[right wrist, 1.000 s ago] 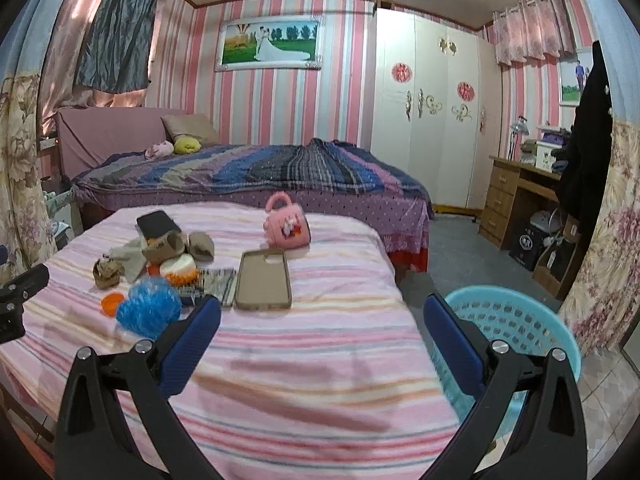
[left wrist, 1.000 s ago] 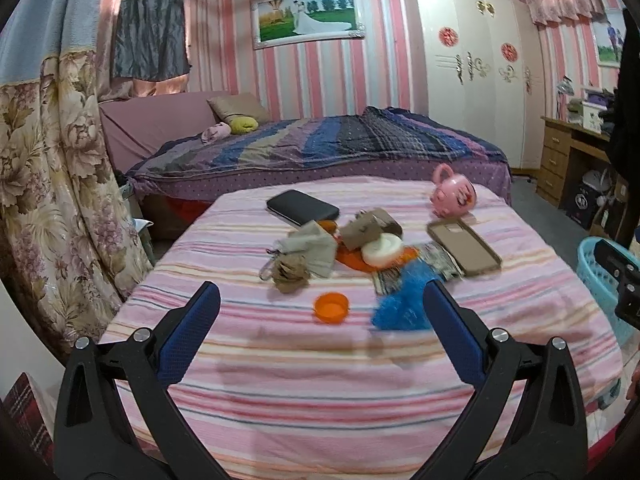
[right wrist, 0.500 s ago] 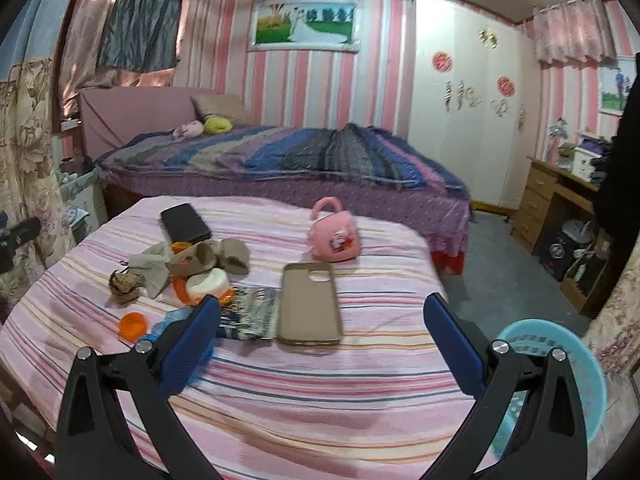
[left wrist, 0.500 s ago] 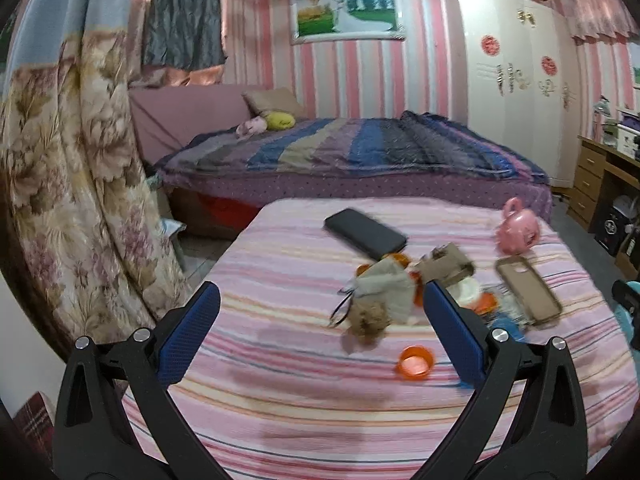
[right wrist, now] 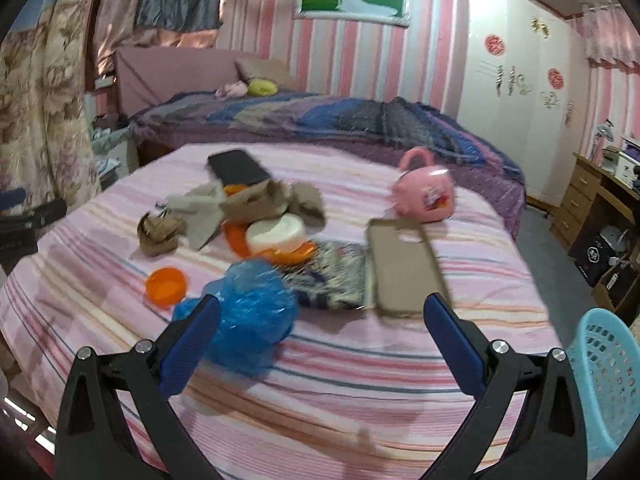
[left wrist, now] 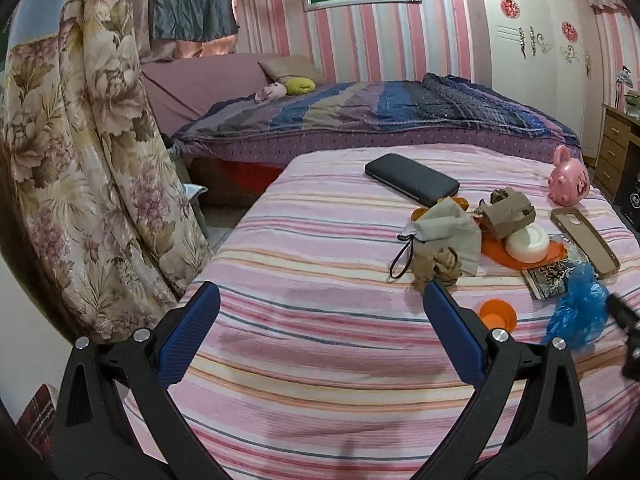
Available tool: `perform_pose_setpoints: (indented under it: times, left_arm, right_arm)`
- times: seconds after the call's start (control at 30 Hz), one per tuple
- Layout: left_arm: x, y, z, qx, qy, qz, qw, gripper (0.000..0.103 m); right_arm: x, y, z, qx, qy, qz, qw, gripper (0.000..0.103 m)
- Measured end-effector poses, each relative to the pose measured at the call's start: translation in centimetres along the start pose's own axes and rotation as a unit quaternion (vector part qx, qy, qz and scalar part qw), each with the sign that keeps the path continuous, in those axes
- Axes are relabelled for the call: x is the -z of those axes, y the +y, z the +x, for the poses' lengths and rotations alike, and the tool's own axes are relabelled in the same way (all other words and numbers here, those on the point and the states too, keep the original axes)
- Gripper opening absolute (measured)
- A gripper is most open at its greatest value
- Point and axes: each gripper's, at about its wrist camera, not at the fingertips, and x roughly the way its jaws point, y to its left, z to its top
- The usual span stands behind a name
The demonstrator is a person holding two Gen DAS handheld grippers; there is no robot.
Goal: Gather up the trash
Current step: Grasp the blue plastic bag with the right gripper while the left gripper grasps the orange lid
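Barely begun: both claws spread wide and empty, left gripper (left wrist: 320,312) over bare striped cloth, right gripper (right wrist: 320,320) nosing toward the crumpled blue plastic (right wrist: 250,312) lower centre. Brown paper wads (right wrist: 158,232), orange cap (right wrist: 166,286) uncollected; blue basket (right wrist: 604,384) waiting lower right.

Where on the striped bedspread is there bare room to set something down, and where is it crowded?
Bare: the near strip of the bedspread in front of both open grippers, and its left side toward the floral curtain. Crowded: the middle and right, from the black phone through the crumpled paper to the blue bag and phone case.
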Motion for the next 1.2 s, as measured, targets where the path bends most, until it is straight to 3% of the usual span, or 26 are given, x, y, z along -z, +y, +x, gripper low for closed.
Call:
perform_pose_setpoints:
  times: [0.17, 0.27, 0.4, 0.53, 0.77, 1.1, 1.13, 1.2]
  left_arm:
    - [0.0, 0.2, 0.3, 0.007, 0.006, -0.024, 0.9997, 0.098]
    - [0.2, 0.2, 0.9, 0.002, 0.012, -0.033, 0.9994, 0.098]
    - [0.4, -0.4, 1.7, 0.005, 0.028, -0.035, 0.999, 0.098]
    - [0.7, -2.0, 2.1, 0.018, 0.039, -0.026, 0.9988, 0.098]
    - [1.3, -6.2, 3.1, 0.076, 0.082, -0.03, 0.9933, 0.098]
    - [2.3, -11.5, 4.7, 0.077, 0.106, 0.011, 0.9913, 0.098]
    - [2.4, -11.7, 5.1, 0.081, 0.114, 0.007, 0.9901, 0.096]
    - [2.6, -11.8, 5.9, 0.09, 0.132, -0.001, 0.9872, 0.084]
  right_arm:
    - [0.5, 0.8, 2.4, -0.02, 0.03, 0.0, 0.999, 0.097]
    - [0.7, 1.2, 3.4, -0.042, 0.046, -0.005, 0.998, 0.075]
    - [0.8, 1.6, 4.0, -0.102, 0.058, -0.006, 0.993, 0.039]
    - [0.6, 1.0, 3.1, -0.134, 0.046, -0.012, 0.99, 0.02]
    - [-0.3, -3.8, 0.3, -0.11, 0.006, -0.003, 0.994, 0.019]
    - [0.5, -12.1, -0.9, -0.059, 0.009, 0.045, 0.997, 0.02]
    - [0.6, -12.4, -0.9, -0.058, 0.009, 0.045, 0.997, 0.02]
    - [0.8, -13.1, -1.1, -0.052, 0.008, 0.046, 0.998, 0.02]
